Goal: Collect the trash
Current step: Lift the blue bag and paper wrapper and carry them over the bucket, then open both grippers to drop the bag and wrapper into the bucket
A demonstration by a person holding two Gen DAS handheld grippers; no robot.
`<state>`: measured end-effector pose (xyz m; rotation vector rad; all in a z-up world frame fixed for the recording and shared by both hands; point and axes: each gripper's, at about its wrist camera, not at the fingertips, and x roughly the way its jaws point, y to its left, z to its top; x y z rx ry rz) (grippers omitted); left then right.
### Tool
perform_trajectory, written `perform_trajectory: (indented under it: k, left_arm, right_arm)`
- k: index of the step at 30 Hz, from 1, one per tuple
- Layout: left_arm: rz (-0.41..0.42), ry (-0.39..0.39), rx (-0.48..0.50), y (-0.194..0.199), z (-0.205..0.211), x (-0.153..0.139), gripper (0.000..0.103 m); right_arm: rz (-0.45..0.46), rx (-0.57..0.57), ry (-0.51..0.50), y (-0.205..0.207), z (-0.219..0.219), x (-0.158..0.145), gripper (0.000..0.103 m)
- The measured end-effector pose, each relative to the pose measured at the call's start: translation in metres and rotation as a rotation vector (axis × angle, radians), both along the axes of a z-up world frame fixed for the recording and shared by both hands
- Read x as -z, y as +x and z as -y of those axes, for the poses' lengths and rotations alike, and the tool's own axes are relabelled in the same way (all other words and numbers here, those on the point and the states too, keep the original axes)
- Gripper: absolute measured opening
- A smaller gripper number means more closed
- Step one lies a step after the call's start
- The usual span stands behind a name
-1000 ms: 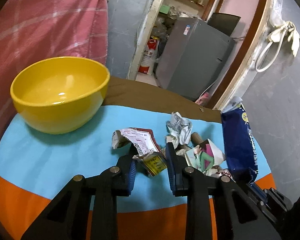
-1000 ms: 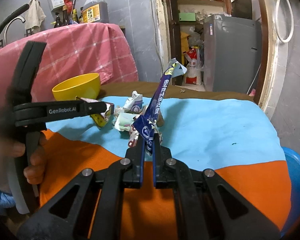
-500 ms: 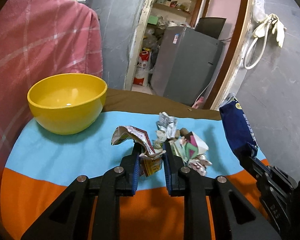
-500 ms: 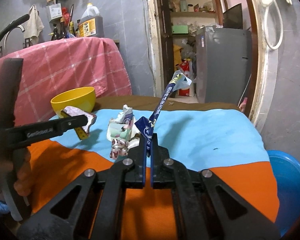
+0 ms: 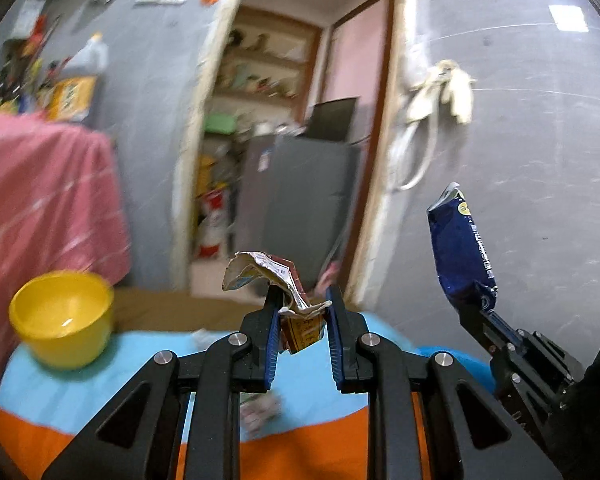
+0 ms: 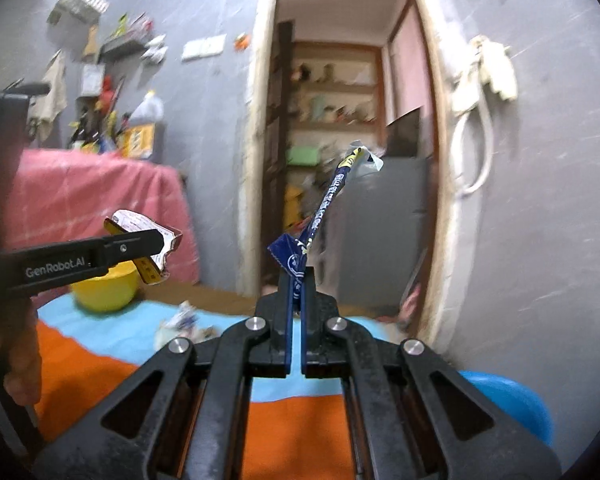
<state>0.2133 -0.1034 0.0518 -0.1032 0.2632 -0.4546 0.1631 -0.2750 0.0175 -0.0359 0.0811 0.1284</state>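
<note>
A yellow bowl [image 5: 62, 318] sits near the far left edge of the table [image 5: 100, 384], on the light-blue part of its cloth; the near part of the cloth is orange. Behind the bowl hangs a pink checked cloth [image 5: 40, 200].

The left gripper [image 5: 301, 308] is clenched on a crumpled wrapper [image 5: 296, 312], held clear above the table. The wrapper is creased and torn: its upper flap is silvery-white with small print and a dark red edge, curling out to the left above the pads, and its lower part, between the blue pads, is yellow-orange with printed lines. In the right wrist view the same wrapper [image 6: 152, 252] shows side-on at the tip of that gripper [image 6: 156, 246], white on top with a yellow strip hanging below, and part of a hand [image 6: 18, 352] shows at the left edge.

Below the raised grippers a small heap of crumpled scraps [image 6: 184, 322] lies on the blue cloth toward the far edge of the table, blurred.

The right gripper [image 6: 298, 284] is clamped on a dark blue packet [image 6: 324, 212], also lifted off the table. The packet is long and flattened, with pale lettering along it, a yellow spot near the top and a torn silvery mouth; it stands up from the pads and leans right. From the left wrist view its broad blue face [image 5: 462, 248] shows, rumpled, above the right gripper [image 5: 474, 306].

Past the table's right edge, lower down, is a blue tub [image 6: 508, 404].
</note>
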Motion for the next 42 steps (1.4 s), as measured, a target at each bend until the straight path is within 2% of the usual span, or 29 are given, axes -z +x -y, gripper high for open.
perform_trajectory:
  k: [5, 8, 10, 14, 18, 26, 30, 33, 42]
  left_arm:
    - [0.05, 0.007, 0.124, -0.003, 0.054, -0.012, 0.018]
    - [0.041, 0.011, 0.194, -0.001, 0.086, -0.013, 0.018]
    - [0.013, 0.004, 0.251, 0.001, 0.109, -0.01, 0.018]
    - [-0.077, 0.005, 0.32, 0.011, 0.146, 0.002, 0.018]
    - [-0.214, 0.027, 0.383, 0.03, 0.183, 0.018, 0.018]
    - [-0.436, 0.105, 0.416, 0.066, 0.236, 0.053, 0.018]
    - [-0.537, 0.138, 0.412, 0.083, 0.245, 0.071, 0.02]
    - [-0.582, 0.134, 0.402, 0.085, 0.241, 0.083, 0.03]
    - [-0.546, 0.106, 0.357, 0.084, 0.211, 0.075, 0.043]
  right_arm:
    - [0.022, 0.145, 0.003, -0.012, 0.041, -0.006, 0.037]
    - [-0.004, 0.213, 0.021, -0.014, 0.065, -0.003, 0.037]
    - [-0.052, 0.259, 0.03, -0.01, 0.083, 0.001, 0.038]
    - [-0.148, 0.316, 0.068, -0.003, 0.113, 0.014, 0.038]
    - [-0.262, 0.352, 0.109, 0.007, 0.141, 0.031, 0.038]
    - [-0.435, 0.35, 0.166, 0.022, 0.169, 0.055, 0.043]
    - [-0.489, 0.348, 0.169, 0.027, 0.173, 0.062, 0.046]
    - [-0.489, 0.351, 0.172, 0.025, 0.174, 0.061, 0.054]
    - [-0.437, 0.371, 0.185, 0.027, 0.174, 0.056, 0.068]
